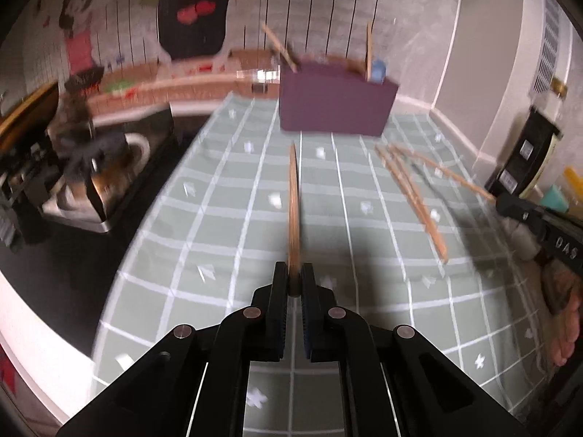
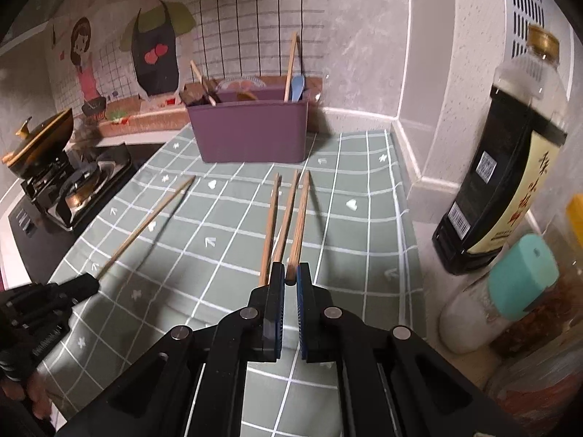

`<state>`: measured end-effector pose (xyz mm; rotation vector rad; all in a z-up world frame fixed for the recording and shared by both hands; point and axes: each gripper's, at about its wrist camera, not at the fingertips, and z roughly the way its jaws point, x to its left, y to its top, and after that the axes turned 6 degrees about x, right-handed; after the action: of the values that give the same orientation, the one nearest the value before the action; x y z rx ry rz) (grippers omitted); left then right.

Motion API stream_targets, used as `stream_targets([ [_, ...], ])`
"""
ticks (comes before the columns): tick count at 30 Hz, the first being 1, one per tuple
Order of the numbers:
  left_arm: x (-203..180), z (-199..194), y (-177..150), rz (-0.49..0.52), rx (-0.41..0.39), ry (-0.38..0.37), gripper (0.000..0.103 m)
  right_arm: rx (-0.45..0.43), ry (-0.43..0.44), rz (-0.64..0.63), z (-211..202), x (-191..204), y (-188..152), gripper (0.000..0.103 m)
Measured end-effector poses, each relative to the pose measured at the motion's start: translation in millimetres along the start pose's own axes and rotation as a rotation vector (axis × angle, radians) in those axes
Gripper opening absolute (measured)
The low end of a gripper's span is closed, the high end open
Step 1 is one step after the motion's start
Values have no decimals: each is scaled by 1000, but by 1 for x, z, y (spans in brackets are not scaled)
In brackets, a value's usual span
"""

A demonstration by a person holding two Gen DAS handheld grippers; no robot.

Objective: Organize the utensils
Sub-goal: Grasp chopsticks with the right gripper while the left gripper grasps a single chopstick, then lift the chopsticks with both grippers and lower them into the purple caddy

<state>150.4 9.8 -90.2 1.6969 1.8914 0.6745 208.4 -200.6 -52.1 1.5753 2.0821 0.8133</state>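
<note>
Left tool [image 1: 294, 284] clenched on one chopstick [image 1: 293, 196], stick pointing toward purple box [image 1: 335, 103], lifted off cloth [image 1: 218, 218]. Right tool [image 2: 290, 279] clenched on chopstick end [image 2: 299, 225]; two more chopsticks [image 2: 271, 225] just beside it on cloth, all short of box. Box at back of worktop, chopsticks and blue spoon [image 2: 298, 87] standing inside. Stove [image 2: 73, 182] left of box, sauce bottle [image 2: 510, 167] right of box, near wall.
</note>
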Motion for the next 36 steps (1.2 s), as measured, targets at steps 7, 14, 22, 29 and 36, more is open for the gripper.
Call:
stream_targets([
  [7, 7, -33, 44, 16, -123, -7, 7, -78, -40, -2, -21, 3, 22, 6],
  [14, 11, -59, 86, 49, -222, -19, 7, -168, -93, 2, -45, 5, 53, 6],
  [22, 22, -73, 123, 24, -255, -83, 7, -243, -166, -9, -68, 9, 93, 6],
  [29, 27, -82, 146, 20, -258, -136, 7, -238, -150, 4, -80, 9, 122, 6],
  [36, 24, -117, 193, 60, -307, -219, 7, -269, -113, -2, -113, 12, 158, 6],
])
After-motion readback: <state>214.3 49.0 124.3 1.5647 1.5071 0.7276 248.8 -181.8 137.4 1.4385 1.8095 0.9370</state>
